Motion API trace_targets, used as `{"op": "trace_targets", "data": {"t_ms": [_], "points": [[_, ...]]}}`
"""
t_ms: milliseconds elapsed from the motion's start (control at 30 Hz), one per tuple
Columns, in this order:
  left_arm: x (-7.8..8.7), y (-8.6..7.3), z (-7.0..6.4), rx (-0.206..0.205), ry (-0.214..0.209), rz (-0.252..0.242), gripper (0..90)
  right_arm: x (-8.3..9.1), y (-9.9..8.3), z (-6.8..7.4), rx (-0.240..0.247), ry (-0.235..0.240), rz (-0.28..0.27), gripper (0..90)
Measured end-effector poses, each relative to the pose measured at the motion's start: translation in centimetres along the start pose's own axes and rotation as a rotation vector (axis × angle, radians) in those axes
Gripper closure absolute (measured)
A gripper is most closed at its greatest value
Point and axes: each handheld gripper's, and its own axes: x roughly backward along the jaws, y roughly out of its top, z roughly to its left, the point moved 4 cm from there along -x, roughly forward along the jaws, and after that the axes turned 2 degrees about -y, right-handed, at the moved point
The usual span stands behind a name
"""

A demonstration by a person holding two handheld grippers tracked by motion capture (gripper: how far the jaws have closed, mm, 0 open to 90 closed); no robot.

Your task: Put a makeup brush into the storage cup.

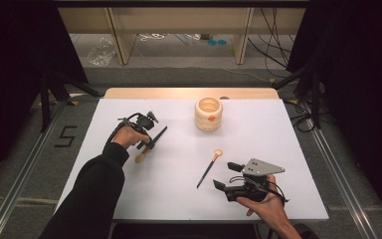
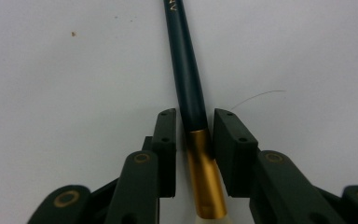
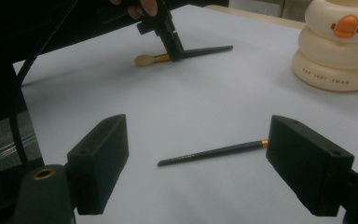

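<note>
A dark-handled brush (image 2: pixel 186 84) with a gold ferrule and pale bristles lies on the white tabletop (image 1: pixel 179 199) at the left (image 1: pixel 161 133). My left gripper (image 2: pixel 196 116) straddles it where handle meets ferrule, jaws open with a thin gap on each side; the high view shows this gripper (image 1: pixel 148 145) held from above. A second, thinner brush (image 1: pixel 208 172) lies near the middle front. My right gripper (image 1: pixel 225 175) stands wide open just right of its handle end, and in the right gripper view (image 3: pixel 198 128) that brush (image 3: pixel 209 153) lies ahead of the jaws, untouched.
A cream ribbed holder (image 1: pixel 208 113) with an orange mark stands upright at the back centre, also in the right gripper view (image 3: pixel 340 46). The wooden table edge (image 1: pixel 189 93) runs behind it. Metal rails and cables flank the table on the floor.
</note>
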Motion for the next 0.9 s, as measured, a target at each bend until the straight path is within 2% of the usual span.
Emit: {"op": "trace_targets", "data": {"t_ms": [33,133,300,333,500,633,667,700,767,833,900], "points": [[0.00,0.07,-0.02,-0.002,0.005,0.007,72.5,-0.21,0.04,0.05,-0.003,0.014,-0.024,21.9],[-0.01,0.19,0.07,-0.013,0.006,0.020,74.2,-0.07,0.01,0.06,-0.001,0.009,-0.008,22.0],[0.03,0.13,0.27,0.005,-0.012,0.016,77.1,-0.16,0.00,0.12,0.003,0.014,-0.010,22.1],[0.05,0.11,0.29,-0.019,-0.004,0.023,77.4,-0.15,-0.01,0.14,0.001,0.016,-0.006,22.1],[0.07,0.14,0.29,-0.031,-0.007,0.032,77.8,-0.13,-0.02,0.17,0.001,0.020,0.001,22.3],[0.11,0.34,0.11,-0.088,0.013,0.090,78.0,-0.15,-0.01,0.20,0.004,0.017,0.001,22.3],[0.04,0.49,0.07,-0.105,0.022,0.088,78.0,-0.15,0.00,0.17,0.008,0.017,-0.002,22.3],[0.14,0.45,0.10,-0.117,0.020,0.111,78.0,-0.14,0.00,0.17,0.007,0.019,-0.003,22.3],[0.17,0.44,0.12,-0.119,0.016,0.111,78.1,-0.13,-0.02,0.18,0.003,0.020,0.000,22.3],[0.06,0.37,-0.05,-0.100,0.010,0.095,78.1,-0.14,-0.02,0.18,0.004,0.019,0.001,22.3],[0.12,0.33,0.03,-0.125,0.014,0.095,78.2,-0.14,-0.01,0.18,0.004,0.019,0.000,22.4]]}}
